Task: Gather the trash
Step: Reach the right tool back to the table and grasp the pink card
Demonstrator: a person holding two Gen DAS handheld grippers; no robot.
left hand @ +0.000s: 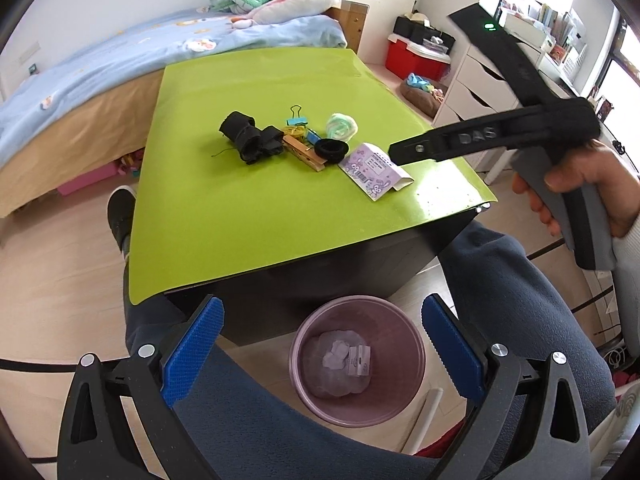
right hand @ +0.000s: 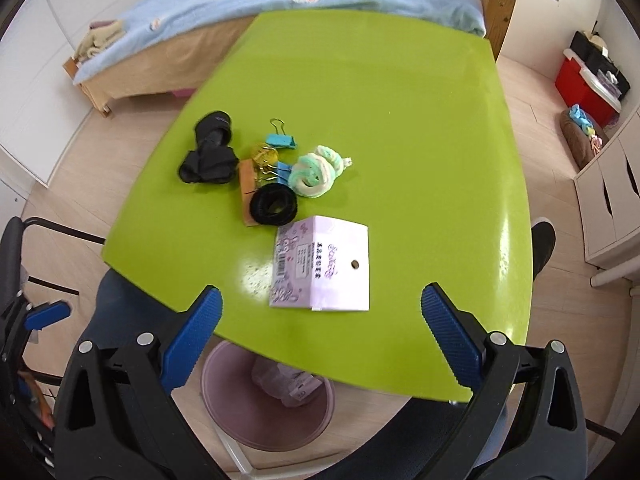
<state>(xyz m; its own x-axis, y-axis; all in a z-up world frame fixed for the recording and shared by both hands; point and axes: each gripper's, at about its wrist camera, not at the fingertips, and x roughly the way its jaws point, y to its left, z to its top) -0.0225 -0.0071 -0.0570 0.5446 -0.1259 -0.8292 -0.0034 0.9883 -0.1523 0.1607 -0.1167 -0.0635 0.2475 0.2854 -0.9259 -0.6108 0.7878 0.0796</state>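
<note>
A purple and white paper package [right hand: 322,266] lies near the front edge of the green table [right hand: 400,120]; it also shows in the left wrist view [left hand: 374,170]. My right gripper [right hand: 320,312] is open and empty, just short of the package. My left gripper [left hand: 322,328] is open and empty, above a pink trash bin [left hand: 356,360] on the floor that holds crumpled wrappers. The bin [right hand: 268,404] shows partly under the table edge. The right gripper's black body [left hand: 480,136] reaches over the table's right edge.
On the table sit black cloth pieces [right hand: 210,152], a black hair tie [right hand: 274,204], a green-white fluffy scrunchie [right hand: 318,170], binder clips [right hand: 282,140], a wooden clothespin [right hand: 248,188]. A bed [left hand: 120,60], white drawers [left hand: 476,88] and my legs [left hand: 520,280] surround the table.
</note>
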